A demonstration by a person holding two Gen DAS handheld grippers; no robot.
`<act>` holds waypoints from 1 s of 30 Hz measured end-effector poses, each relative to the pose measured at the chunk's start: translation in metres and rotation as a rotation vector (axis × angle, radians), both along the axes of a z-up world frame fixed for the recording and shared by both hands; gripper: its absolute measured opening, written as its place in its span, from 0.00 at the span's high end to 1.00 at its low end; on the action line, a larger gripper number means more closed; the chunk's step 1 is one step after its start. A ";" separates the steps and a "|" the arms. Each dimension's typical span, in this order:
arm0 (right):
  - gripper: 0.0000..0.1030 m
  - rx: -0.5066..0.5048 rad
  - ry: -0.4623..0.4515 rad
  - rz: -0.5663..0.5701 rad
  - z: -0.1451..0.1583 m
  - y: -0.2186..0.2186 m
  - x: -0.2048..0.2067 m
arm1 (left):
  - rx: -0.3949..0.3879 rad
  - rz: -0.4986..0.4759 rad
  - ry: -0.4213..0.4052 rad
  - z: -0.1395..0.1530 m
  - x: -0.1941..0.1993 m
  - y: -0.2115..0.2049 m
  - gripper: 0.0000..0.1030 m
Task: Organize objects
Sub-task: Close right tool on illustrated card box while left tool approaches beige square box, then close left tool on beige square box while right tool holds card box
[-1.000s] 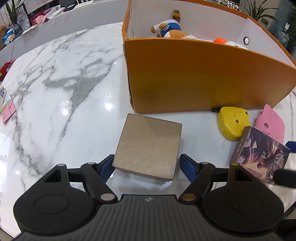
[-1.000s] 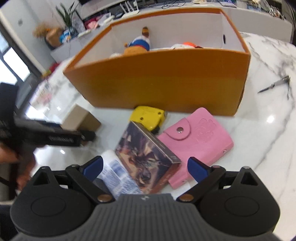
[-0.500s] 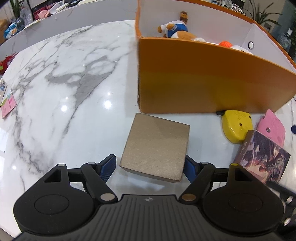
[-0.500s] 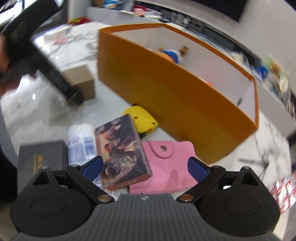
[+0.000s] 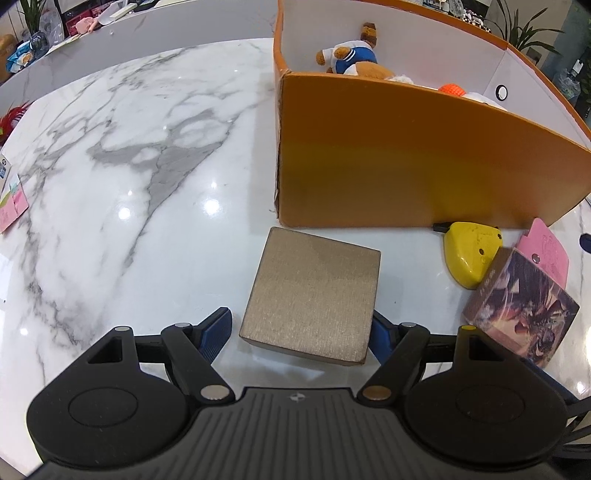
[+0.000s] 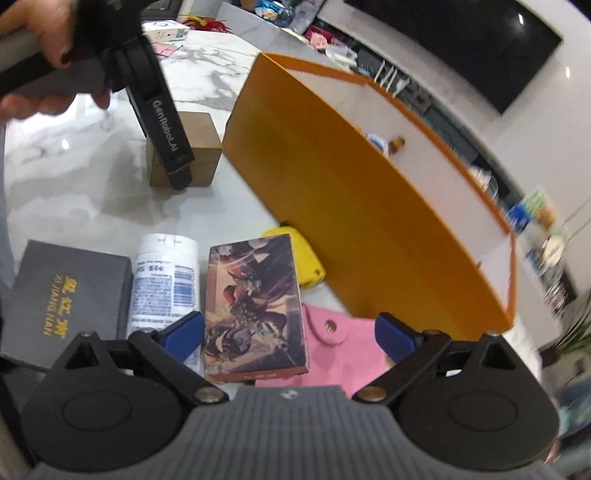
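With both grippers open and empty, the left gripper (image 5: 299, 325) straddling the brown box (image 5: 314, 299) should close squarely on its 2 sides, while the right gripper (image 6: 291, 332) centres over the illustrated box (image 6: 255, 302).

A white marble table (image 5: 110, 166) with grey veins carries everything. At its left edge lies a pink notepad (image 5: 11, 206). Beyond its far edge runs a grey ledge (image 5: 166, 22) (cluttered, items unclear), with potted plants (image 5: 517, 26). A dark screen (image 6: 461, 44) hangs on the wall.
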State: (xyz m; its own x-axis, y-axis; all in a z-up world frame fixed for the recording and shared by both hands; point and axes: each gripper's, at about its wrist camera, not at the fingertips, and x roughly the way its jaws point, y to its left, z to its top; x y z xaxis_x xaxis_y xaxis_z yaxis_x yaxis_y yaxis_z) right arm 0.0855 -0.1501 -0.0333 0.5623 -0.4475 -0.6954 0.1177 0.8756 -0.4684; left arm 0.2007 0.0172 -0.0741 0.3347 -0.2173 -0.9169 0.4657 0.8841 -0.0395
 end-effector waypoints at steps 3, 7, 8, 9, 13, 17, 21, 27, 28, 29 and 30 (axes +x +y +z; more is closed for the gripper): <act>0.05 -0.003 -0.011 0.004 -0.003 0.001 0.008 | 0.001 -0.007 -0.001 -0.001 0.001 -0.001 0.14; 0.15 0.031 -0.034 0.036 -0.005 0.002 0.014 | 0.003 -0.016 -0.003 -0.001 0.000 -0.002 0.14; 0.23 0.045 -0.027 0.047 -0.005 0.002 0.016 | 0.002 -0.018 -0.004 -0.002 0.000 -0.002 0.14; 0.28 0.051 -0.019 0.050 -0.007 0.003 0.018 | 0.002 -0.018 -0.003 -0.002 0.000 -0.001 0.14; 0.30 0.041 -0.021 0.055 -0.009 0.004 0.023 | -0.003 -0.013 -0.001 -0.002 0.002 -0.001 0.14; 0.30 0.018 -0.026 0.064 -0.009 0.007 0.026 | -0.002 -0.015 -0.001 -0.002 0.003 -0.001 0.14; 0.32 0.030 -0.027 0.059 -0.009 0.009 0.031 | 0.003 -0.021 -0.003 -0.002 0.002 -0.002 0.14; 0.39 0.079 -0.026 0.053 -0.006 0.007 0.034 | -0.009 -0.015 -0.013 -0.002 0.002 0.000 0.25; 0.39 0.086 -0.027 0.052 -0.006 0.007 0.035 | -0.022 -0.008 -0.015 -0.001 0.002 0.001 0.32; 0.39 0.092 -0.029 0.052 -0.008 0.004 0.027 | -0.032 0.004 -0.013 0.000 0.004 0.003 0.32; 0.39 0.097 -0.029 0.052 -0.008 0.004 0.027 | -0.047 0.017 -0.001 0.001 0.006 0.005 0.32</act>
State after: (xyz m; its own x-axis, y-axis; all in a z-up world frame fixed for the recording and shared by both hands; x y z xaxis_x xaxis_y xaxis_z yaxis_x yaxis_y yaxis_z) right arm 0.1124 -0.1458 -0.0409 0.6040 -0.3486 -0.7166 0.0830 0.9219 -0.3786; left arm 0.2063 0.0222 -0.0736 0.3398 -0.2545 -0.9054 0.4508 0.8890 -0.0807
